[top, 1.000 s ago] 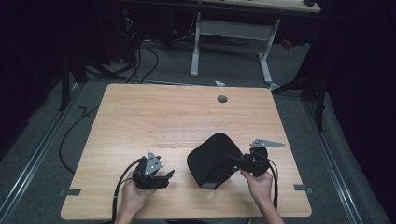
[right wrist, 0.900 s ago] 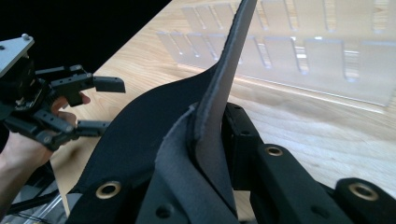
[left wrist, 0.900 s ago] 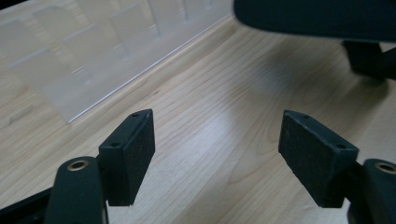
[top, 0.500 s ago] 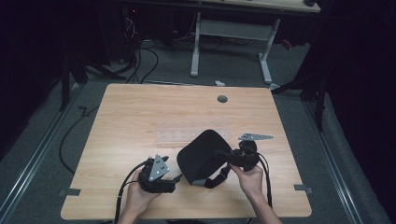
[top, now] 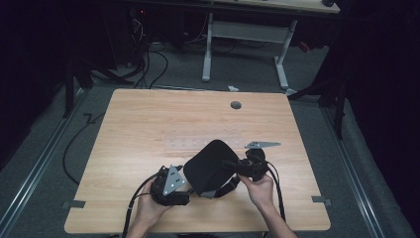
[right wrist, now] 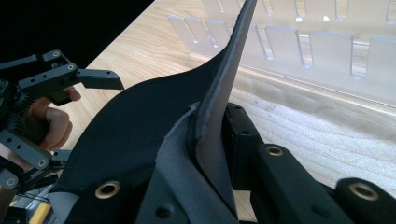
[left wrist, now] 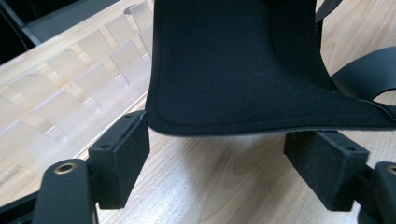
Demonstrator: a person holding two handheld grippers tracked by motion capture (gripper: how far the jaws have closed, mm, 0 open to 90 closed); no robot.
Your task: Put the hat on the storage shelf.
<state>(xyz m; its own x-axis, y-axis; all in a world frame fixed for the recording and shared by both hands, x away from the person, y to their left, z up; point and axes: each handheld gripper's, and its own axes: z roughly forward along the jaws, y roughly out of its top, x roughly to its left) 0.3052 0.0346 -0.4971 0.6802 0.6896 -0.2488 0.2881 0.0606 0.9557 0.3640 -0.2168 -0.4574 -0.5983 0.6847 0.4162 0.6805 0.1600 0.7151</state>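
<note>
Soft, light black eye mask (top: pixel 210 166) flexes; right gripper (top: pixel 236 167) clamps its edge; left gripper (left wrist: pixel 217 149), jaws just widened and apart, should take the hem.

Blk padded mask w/ straps (top: pixel 208 166), tilted, above table's near edge

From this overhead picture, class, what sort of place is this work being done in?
Probably a lab or workshop set up for recording: a bare light wooden table on grey carpet, black cables trailing over the floor, and a white-framed metal desk in the dim background.
</note>
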